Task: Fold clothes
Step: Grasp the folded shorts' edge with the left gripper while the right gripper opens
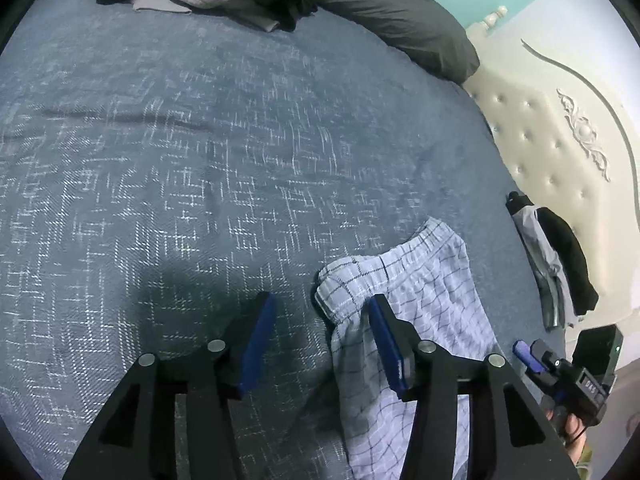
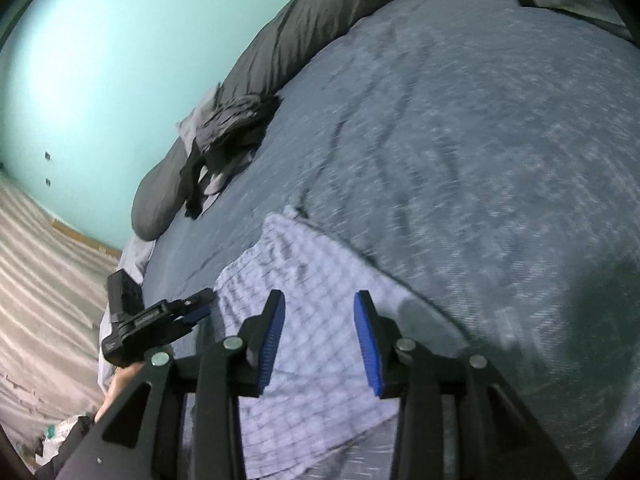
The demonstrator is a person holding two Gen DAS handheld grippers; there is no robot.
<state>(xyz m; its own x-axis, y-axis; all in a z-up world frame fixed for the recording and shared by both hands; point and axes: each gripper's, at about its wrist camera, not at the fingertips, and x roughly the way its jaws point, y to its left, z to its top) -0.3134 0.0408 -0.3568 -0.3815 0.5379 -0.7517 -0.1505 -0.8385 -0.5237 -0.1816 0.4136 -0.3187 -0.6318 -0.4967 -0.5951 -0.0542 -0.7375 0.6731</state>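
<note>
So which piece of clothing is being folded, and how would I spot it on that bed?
Start at the big bed with the blue-grey speckled bedspread. On its near edge, under the two claws, lie the pale checked shorts with a gathered elastic waistband. The other clothes, piled by the dark pillow and beside the cream headboard, are black or grey.

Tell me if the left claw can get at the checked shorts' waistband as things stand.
Probably yes: the left claw is open just above the checked shorts, whose waistband lies uncovered on the bedspread, nothing between.
</note>
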